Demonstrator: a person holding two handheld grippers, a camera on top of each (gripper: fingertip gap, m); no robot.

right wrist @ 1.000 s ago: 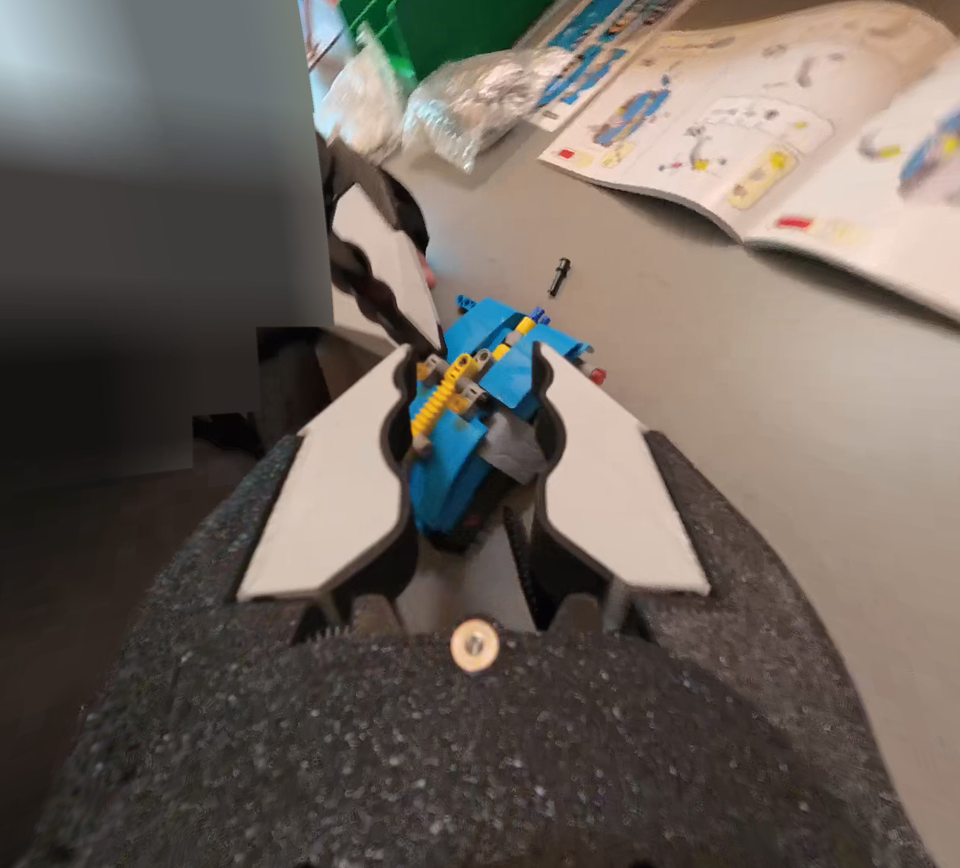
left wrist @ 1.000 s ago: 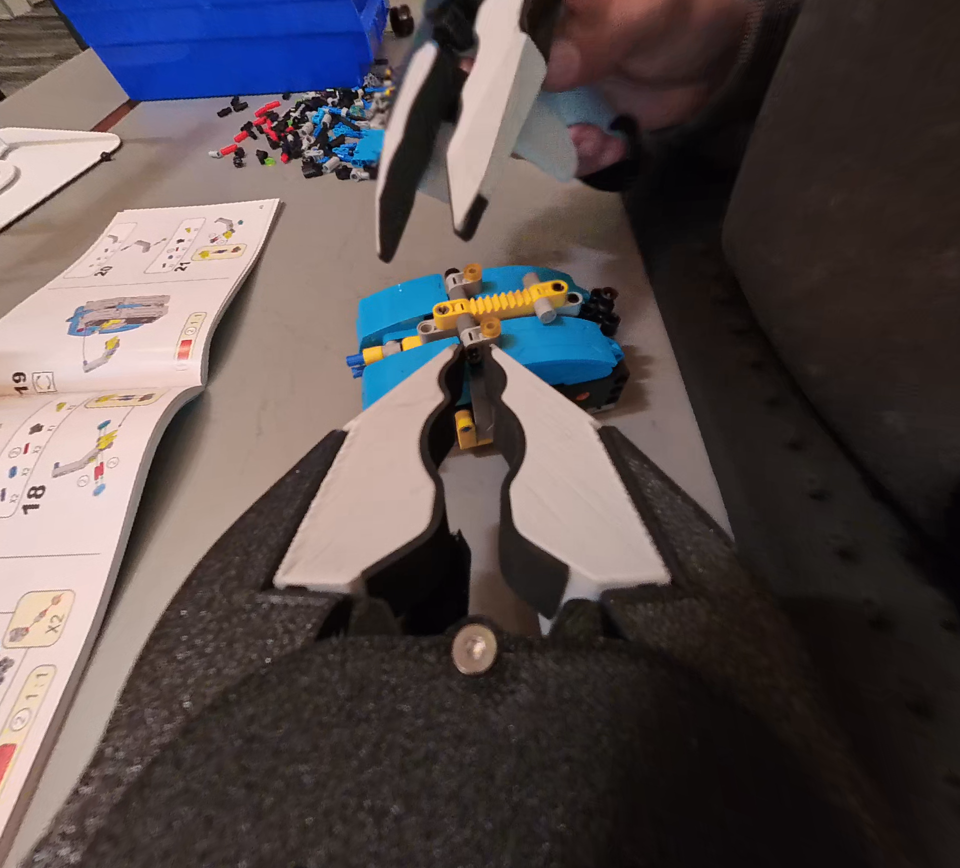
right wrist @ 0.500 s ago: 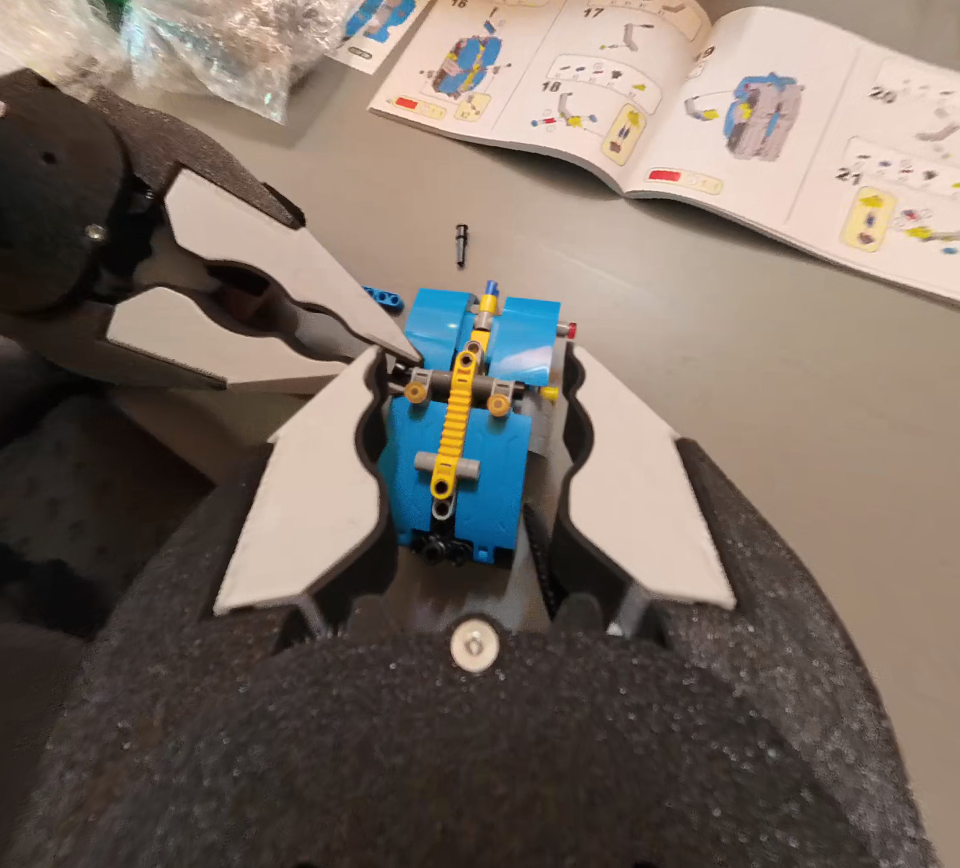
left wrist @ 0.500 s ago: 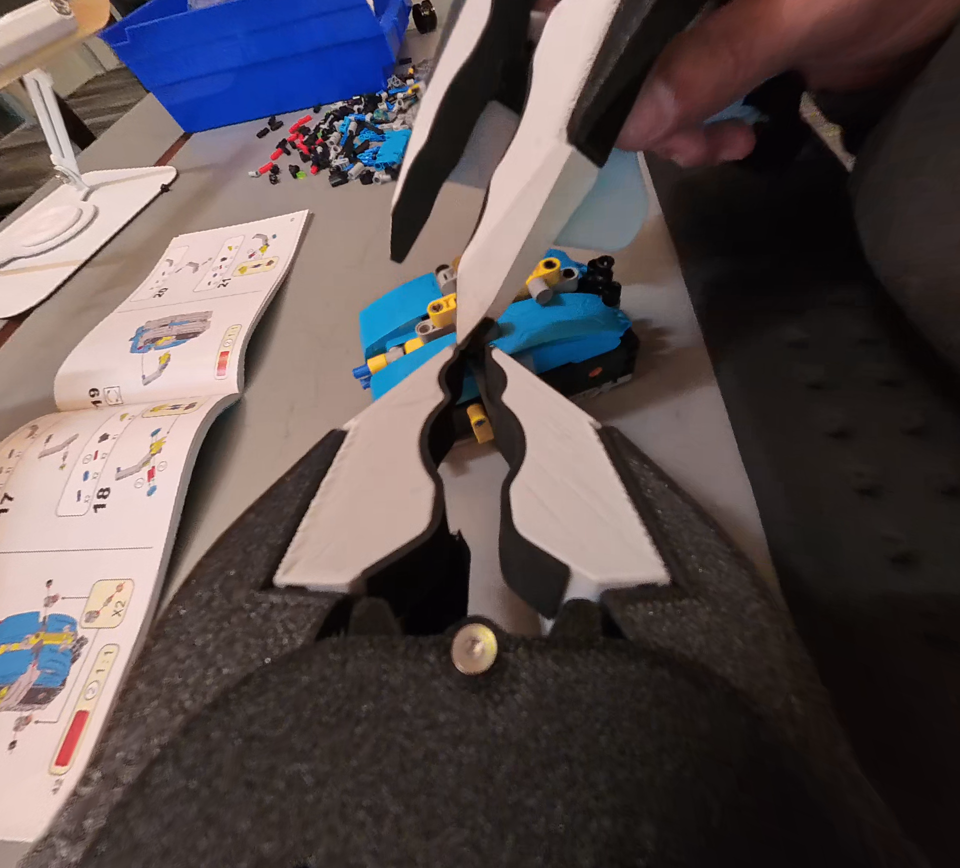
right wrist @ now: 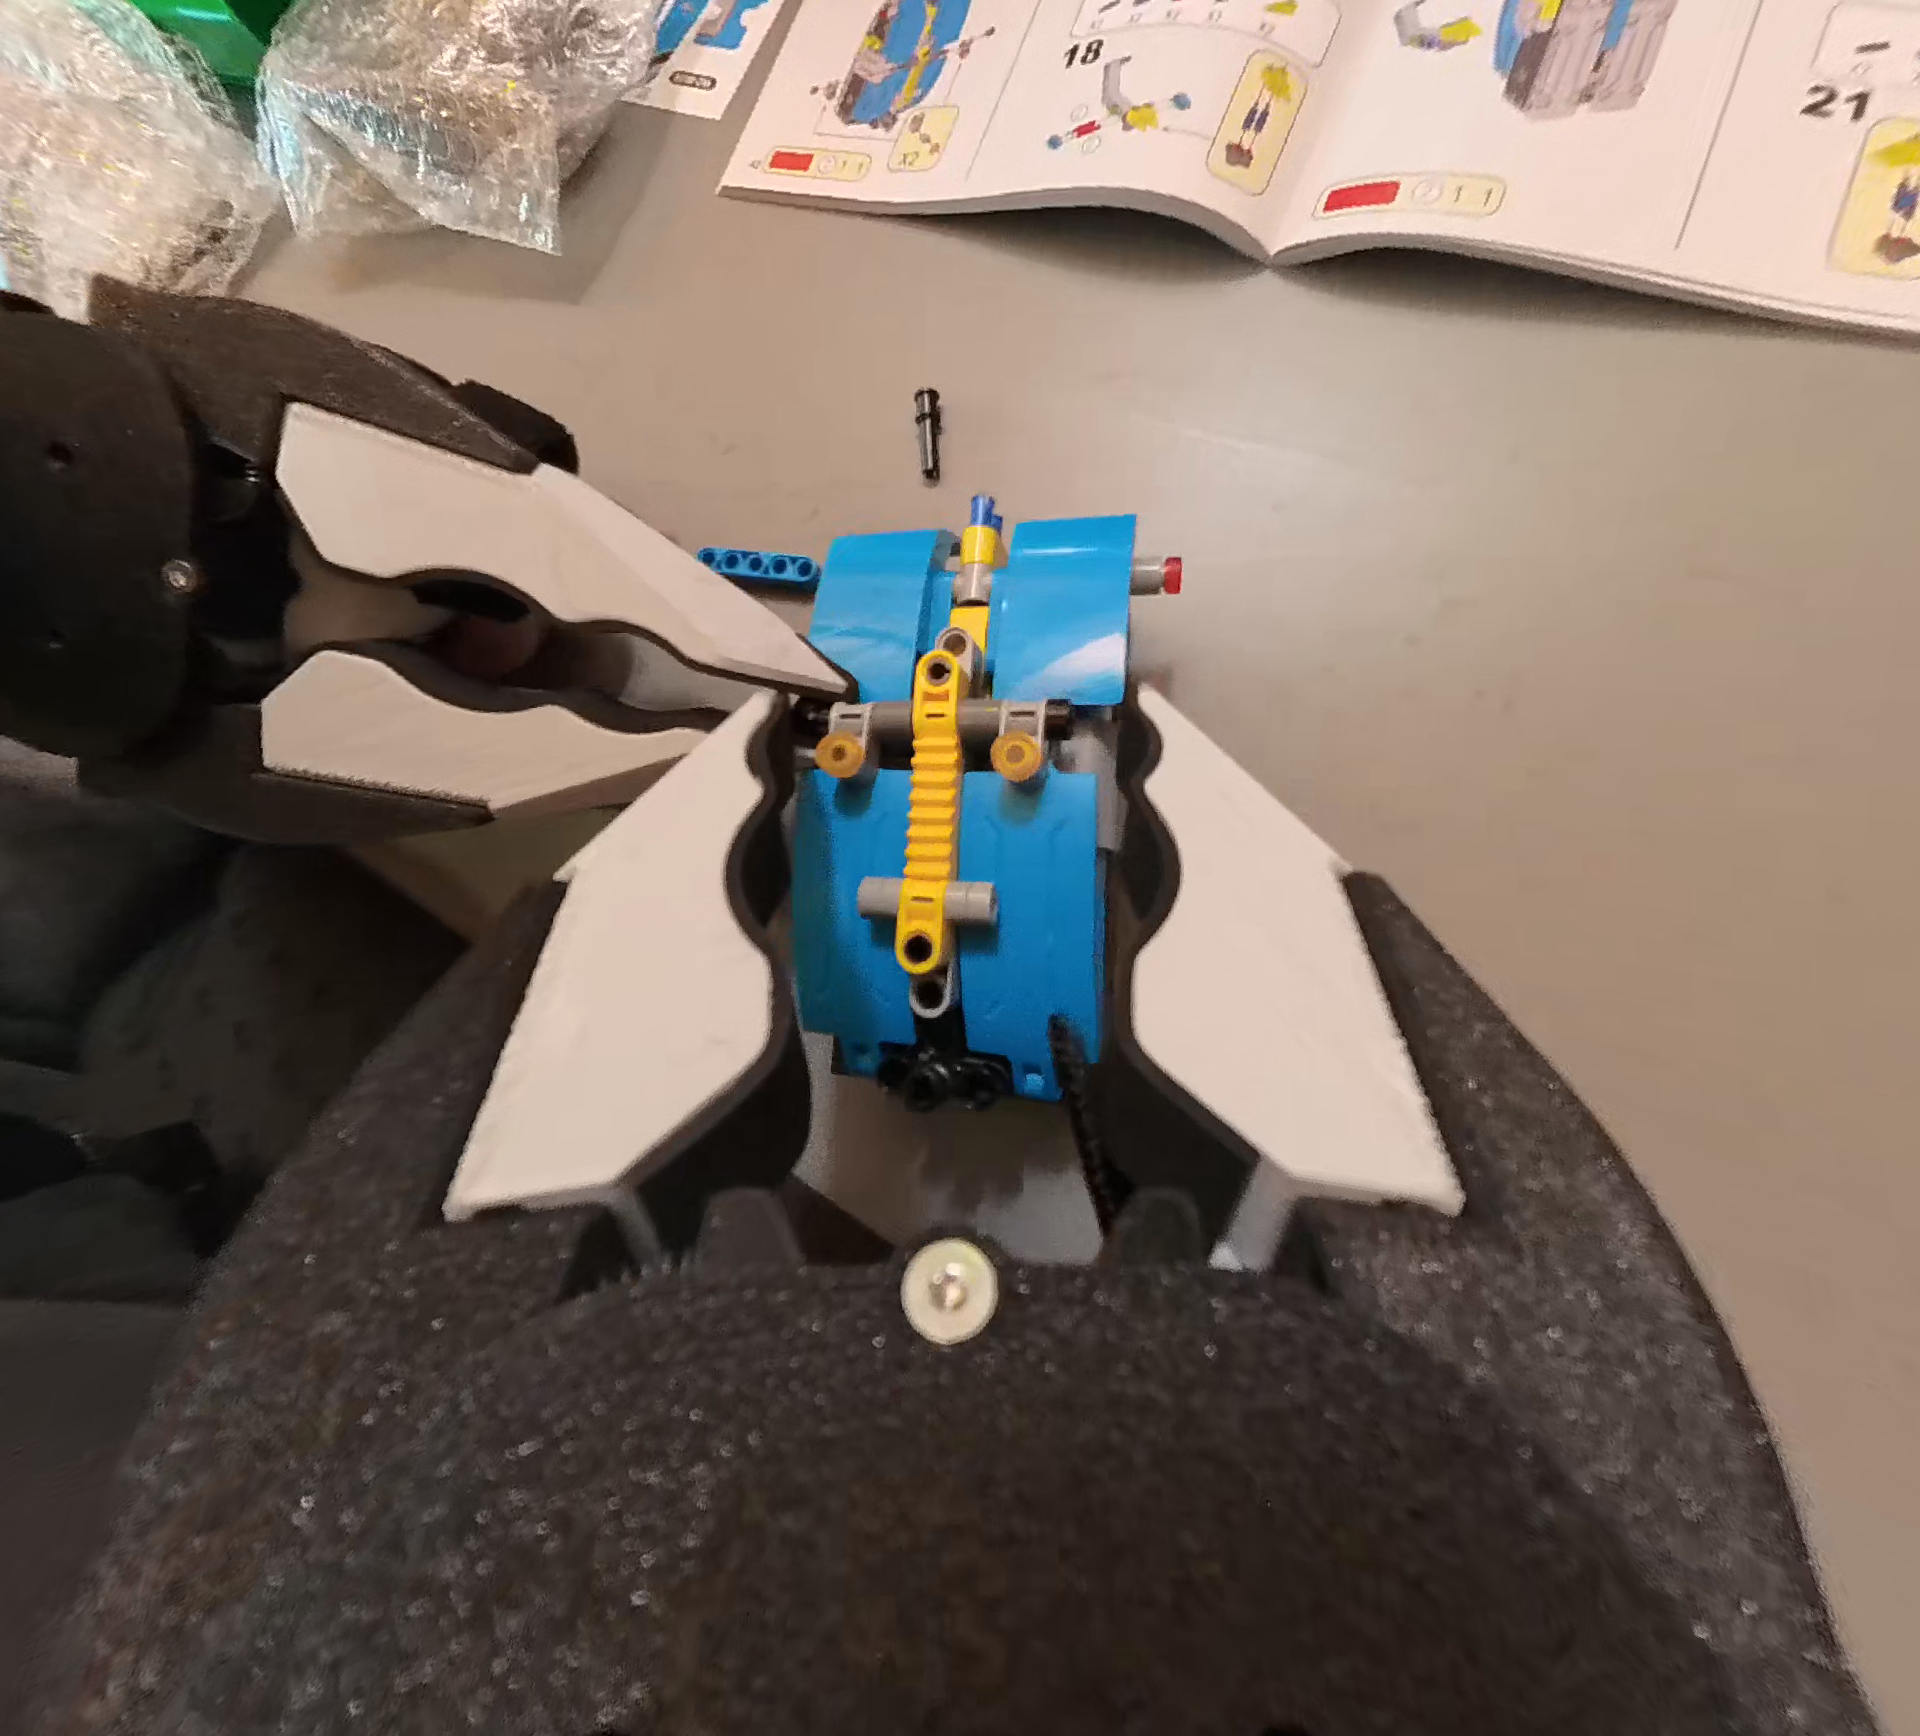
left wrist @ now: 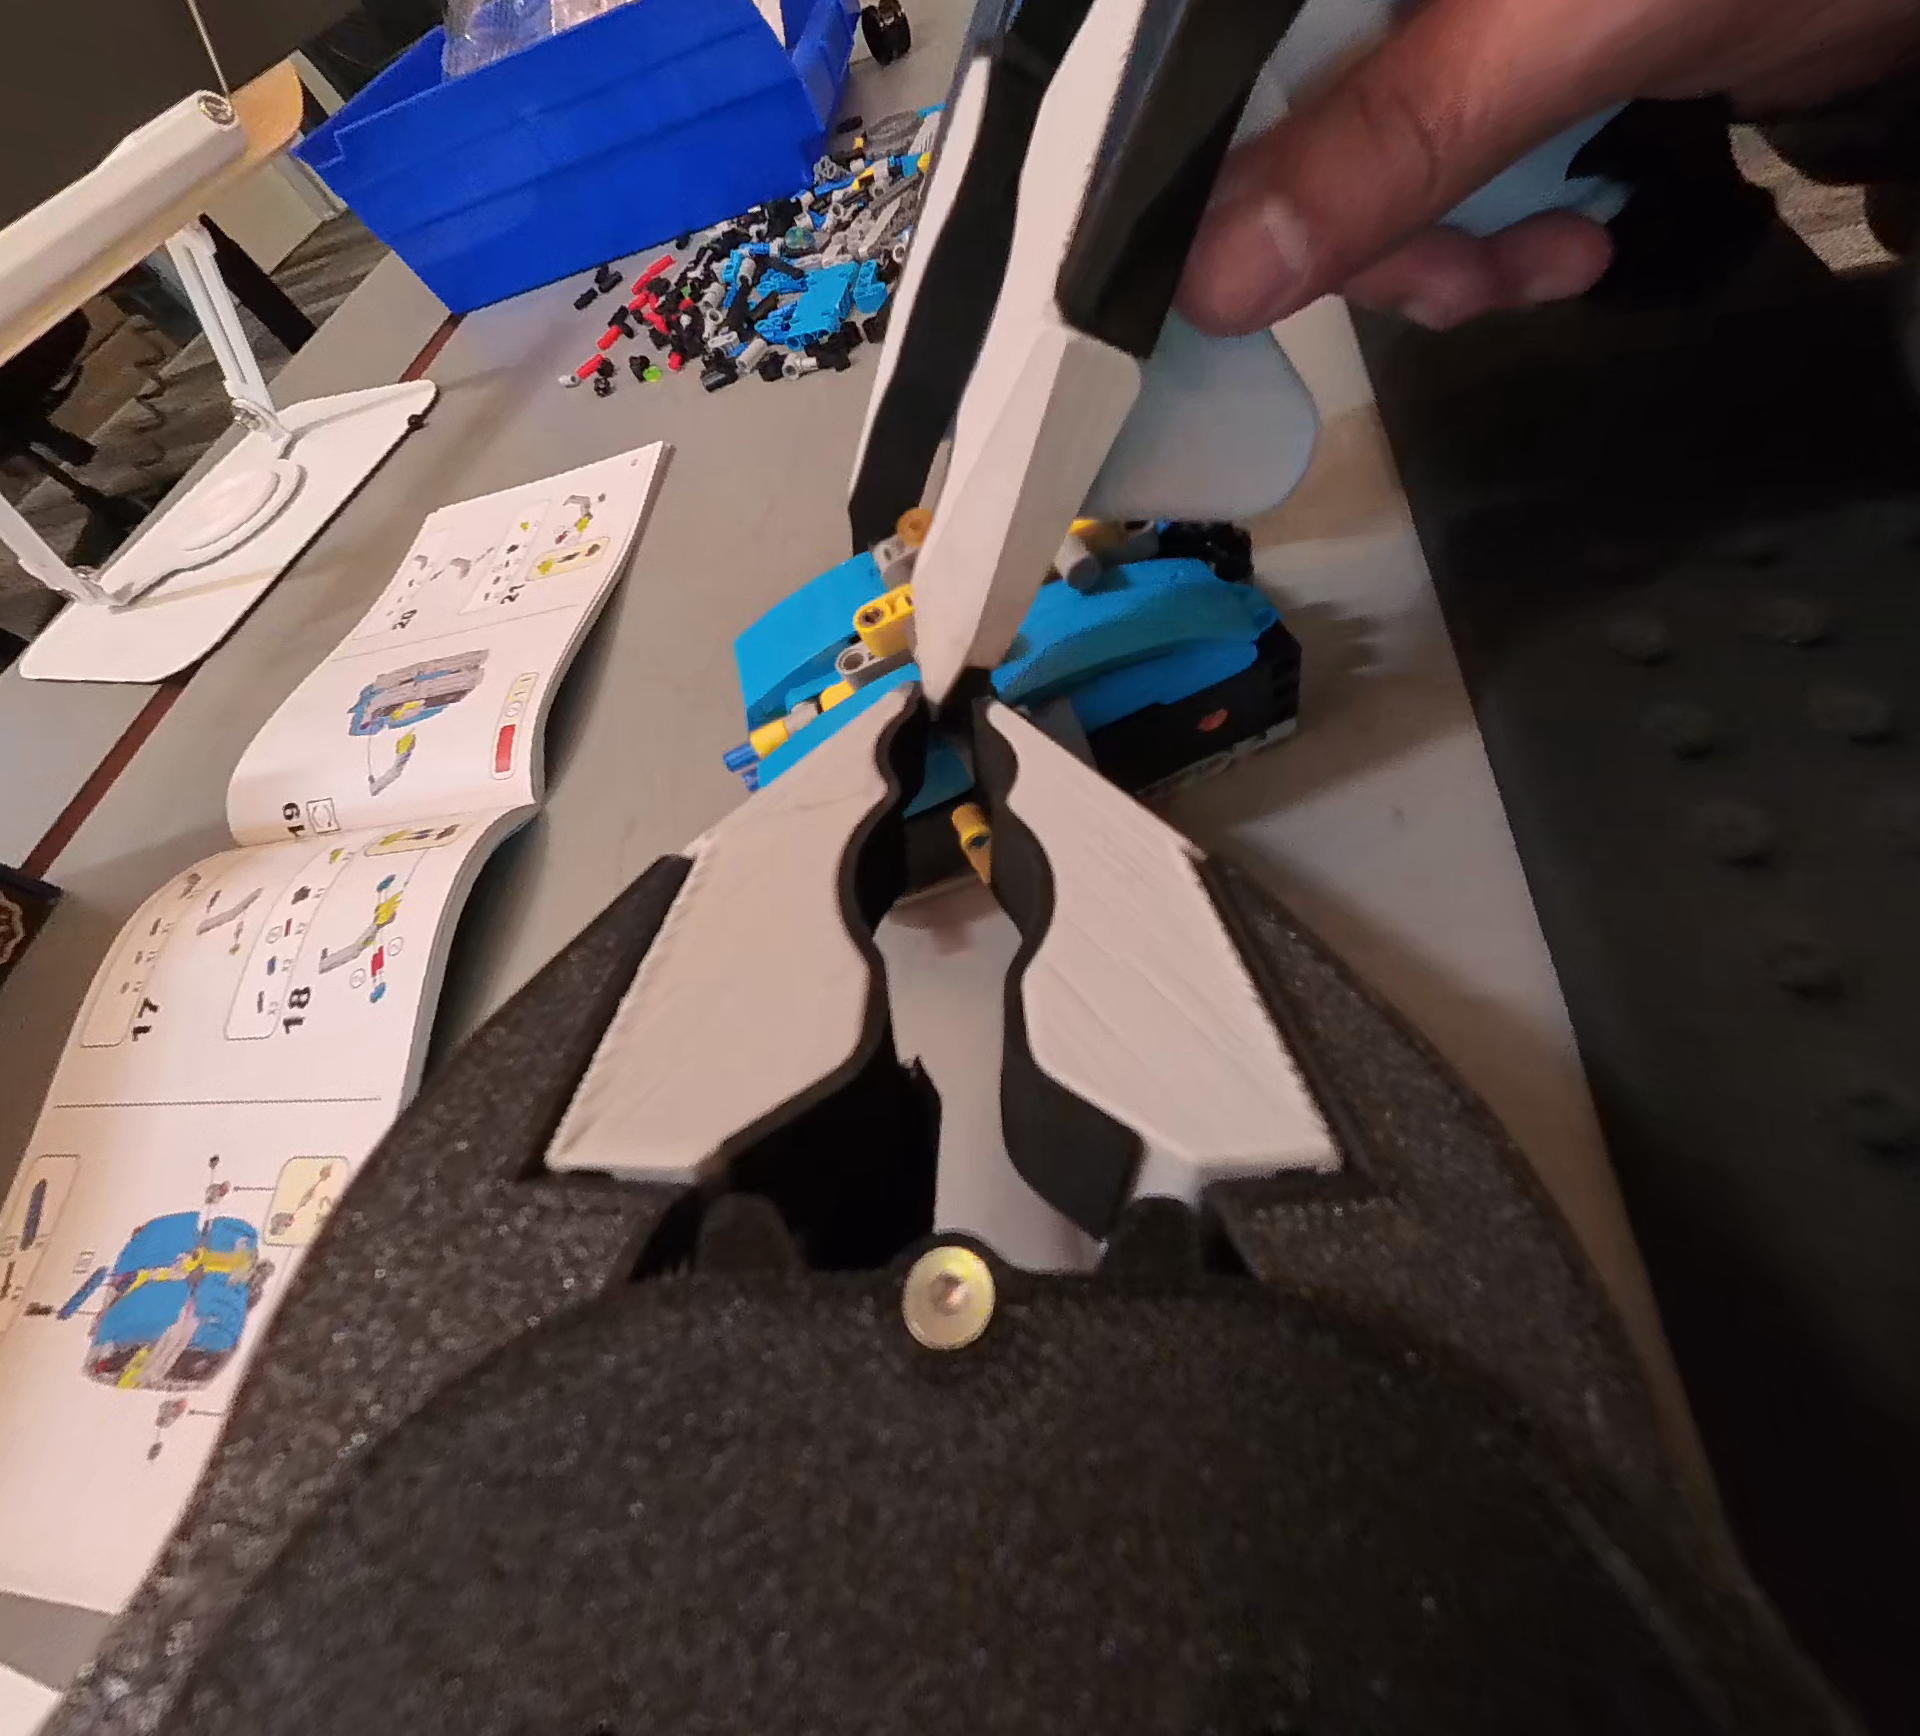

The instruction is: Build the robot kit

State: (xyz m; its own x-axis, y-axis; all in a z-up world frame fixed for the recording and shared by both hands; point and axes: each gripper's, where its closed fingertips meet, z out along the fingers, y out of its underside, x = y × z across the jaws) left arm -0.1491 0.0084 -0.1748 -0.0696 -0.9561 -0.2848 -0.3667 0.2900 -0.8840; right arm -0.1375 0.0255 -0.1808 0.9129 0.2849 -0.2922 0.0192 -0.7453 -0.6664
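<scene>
Left wrist view: the left gripper [left wrist: 940, 710] has its tips drawn nearly together at the near side of the blue brick model [left wrist: 1132, 637]. They look pinched on a small dark part at the model's edge, but the right gripper hides the contact, so I cannot tell whether it is holding anything. The right gripper [left wrist: 914, 606], held in a person's hand [left wrist: 1558, 55], comes down steeply from above with its tips at the model's top. The model sits on the grey table [left wrist: 665, 751] near the edge. To the left lies an open instruction booklet [left wrist: 343, 865]; farther back are a pile of loose pieces [left wrist: 758, 304], a blue bin [left wrist: 582, 128] and a white stand [left wrist: 208, 502].

Right wrist view: the right gripper [right wrist: 951, 741] is spread wide, one finger on each flank of the model [right wrist: 951, 897]. I cannot say whether the pads touch its sides. The left gripper [right wrist: 821, 689] enters from the left, with its tips at the grey cross-axle by the yellow toothed rack [right wrist: 932, 813]. A black pin [right wrist: 927, 429] lies just beyond the model, and the booklet [right wrist: 1351, 55] and clear bags [right wrist: 436, 65] lie farther off.

Handling judgement: a light, rigid plastic assembly with glossy curved panels that are likely slippery. The press-fit axles and rack could pop off under a pull. The broad blue flanks are the safest hold — not the protruding pins.
</scene>
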